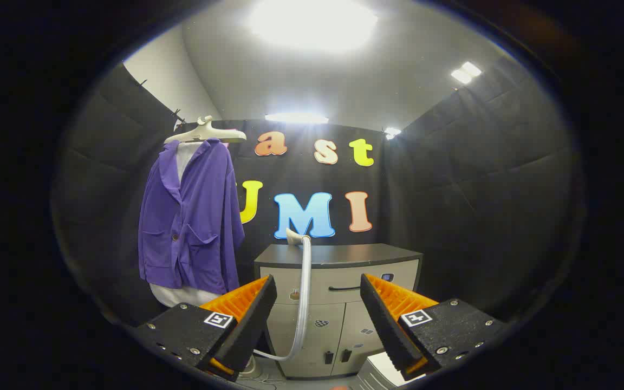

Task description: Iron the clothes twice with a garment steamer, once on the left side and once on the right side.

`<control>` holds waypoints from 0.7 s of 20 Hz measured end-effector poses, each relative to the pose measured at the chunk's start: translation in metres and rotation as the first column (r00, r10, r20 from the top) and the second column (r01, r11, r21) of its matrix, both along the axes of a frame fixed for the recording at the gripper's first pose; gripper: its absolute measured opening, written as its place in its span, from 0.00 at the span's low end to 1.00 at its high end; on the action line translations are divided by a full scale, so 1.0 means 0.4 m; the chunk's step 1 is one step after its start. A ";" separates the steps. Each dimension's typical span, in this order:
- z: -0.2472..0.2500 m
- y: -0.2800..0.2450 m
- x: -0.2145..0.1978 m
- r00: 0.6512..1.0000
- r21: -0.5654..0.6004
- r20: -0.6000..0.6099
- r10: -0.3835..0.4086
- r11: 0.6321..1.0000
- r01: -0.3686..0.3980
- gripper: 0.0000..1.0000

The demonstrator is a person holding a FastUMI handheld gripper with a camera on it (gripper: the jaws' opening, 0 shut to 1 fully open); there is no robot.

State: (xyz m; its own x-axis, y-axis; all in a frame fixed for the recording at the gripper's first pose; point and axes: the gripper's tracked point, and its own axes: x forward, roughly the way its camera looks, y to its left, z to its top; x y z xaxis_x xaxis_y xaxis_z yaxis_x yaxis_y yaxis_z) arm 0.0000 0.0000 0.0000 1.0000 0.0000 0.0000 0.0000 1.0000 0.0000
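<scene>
Tongs: the gripper (318,303) sits at the bottom middle of the frame, its two fingers spread wide with nothing between them but open air.
Left finger (244,319): lower left of centre, angled inward, clear of everything.
Right finger (385,319): lower right of centre, angled inward the same way, also touching nothing.
Jacket (190,216): purple, buttoned, with two front pockets, hanging at the left middle of the frame, beyond and to the left of the fingers.
Hanger (206,131): pale, at the upper left, carrying the jacket from its shoulders.
White garment (182,295): a pale layer under the jacket, showing at the neckline and below the hem.
Steamer head (294,236): pale, resting on the top of the cabinet near its back edge, centre of the frame, well beyond the fingers.
Hose (304,292): grey, running from the steamer head down the cabinet front, then curving left near the floor, seen through the gap between the fingers.
Cabinet (344,271): dark top, light front with a drawer handle and two doors, centre of the frame, right of the jacket.
Ceiling lights (312,21): bright panels at the top of the frame.
</scene>
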 end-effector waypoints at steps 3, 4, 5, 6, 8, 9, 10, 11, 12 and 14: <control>-0.005 0.002 0.001 1.000 -0.008 -0.003 -0.008 1.000 0.008 0.96; -0.004 0.003 0.002 1.000 -0.006 -0.003 -0.013 1.000 0.013 0.96; -0.004 0.004 0.003 1.000 -0.002 -0.003 -0.017 1.000 0.017 0.96; -0.003 0.006 0.003 1.000 0.002 -0.003 -0.018 1.000 0.018 0.96; -0.001 0.009 0.004 1.000 0.006 -0.004 -0.022 1.000 0.022 0.96; 0.001 0.011 0.005 1.000 0.007 -0.002 -0.023 1.000 0.023 0.96; 0.004 0.014 0.008 1.000 0.010 0.001 -0.024 1.000 0.024 0.96; 0.005 0.019 0.009 1.000 0.012 0.001 -0.023 1.000 0.023 0.96; 0.006 0.024 0.013 1.000 0.011 0.002 -0.022 1.000 0.022 0.96; 0.018 0.037 0.023 1.000 -0.002 0.014 -0.015 1.000 0.015 0.96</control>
